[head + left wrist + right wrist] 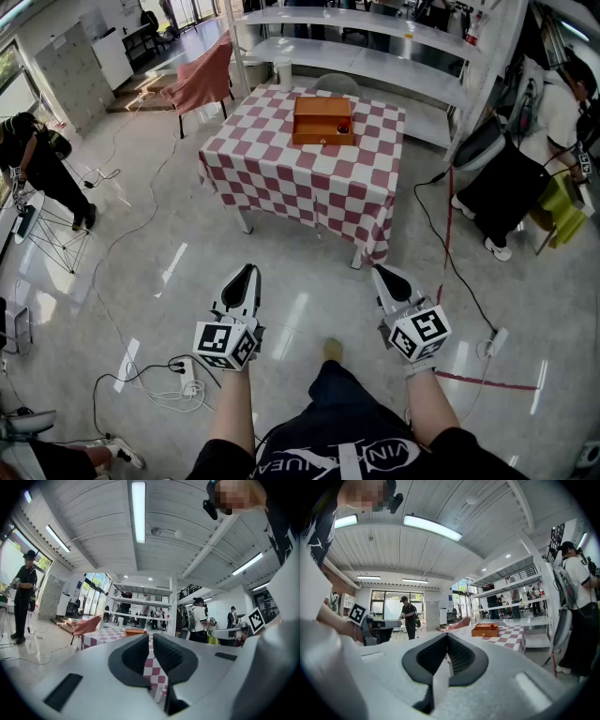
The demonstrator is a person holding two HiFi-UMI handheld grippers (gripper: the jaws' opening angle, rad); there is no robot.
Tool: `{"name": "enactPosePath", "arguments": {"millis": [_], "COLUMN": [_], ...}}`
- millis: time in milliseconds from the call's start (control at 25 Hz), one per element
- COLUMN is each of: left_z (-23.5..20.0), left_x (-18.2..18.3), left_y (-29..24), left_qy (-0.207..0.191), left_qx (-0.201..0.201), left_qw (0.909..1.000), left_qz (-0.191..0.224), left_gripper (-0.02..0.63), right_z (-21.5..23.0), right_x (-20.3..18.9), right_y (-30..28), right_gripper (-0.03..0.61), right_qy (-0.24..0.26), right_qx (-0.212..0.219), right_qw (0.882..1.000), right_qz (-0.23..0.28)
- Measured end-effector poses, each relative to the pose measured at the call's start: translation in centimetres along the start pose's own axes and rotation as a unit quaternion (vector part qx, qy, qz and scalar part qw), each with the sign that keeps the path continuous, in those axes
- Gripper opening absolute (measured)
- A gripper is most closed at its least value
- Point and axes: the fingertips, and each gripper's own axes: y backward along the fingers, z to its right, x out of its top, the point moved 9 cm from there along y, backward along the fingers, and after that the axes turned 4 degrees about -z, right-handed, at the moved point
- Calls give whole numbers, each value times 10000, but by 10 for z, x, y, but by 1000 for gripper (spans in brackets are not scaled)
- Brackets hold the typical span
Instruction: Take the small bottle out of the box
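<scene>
Far from the table [281,173], right gripper [384,272] is clenched, left gripper [246,270] barely parted; unopened, they may topple the small bottle [343,125].

The room is bright and evenly lit. Long ceiling strips [138,510] glow white overhead, blown out at their cores in both gripper views, and daylight comes in through the tall windows [93,590] at the far end. The glossy floor [309,272] throws back pale streaks of glare, and the table [281,169] casts only a soft shadow beneath it. In the head view the box [323,120] looks reasonably sharp. Both gripper views bend hard towards the rim, the ceiling lines curve, and the corners fall off to black. Distant figures there are small and slightly soft.
</scene>
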Motion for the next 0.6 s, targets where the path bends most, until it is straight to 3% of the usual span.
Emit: {"name": "enactPosePath", "arguments": {"millis": [600], "left_z": [-34], "left_x": [19], "left_y": [-114], "left_qy": [132], "left_qx": [76], "left_qw": [9999], "left_qz": [-68], "left_gripper": [32], "right_z": [91], "right_x": [21], "right_y": [-91], "right_gripper": [6], "right_qy": [-52], "right_qx": [45], "right_qw": [9999], "right_qz": [-139]}}
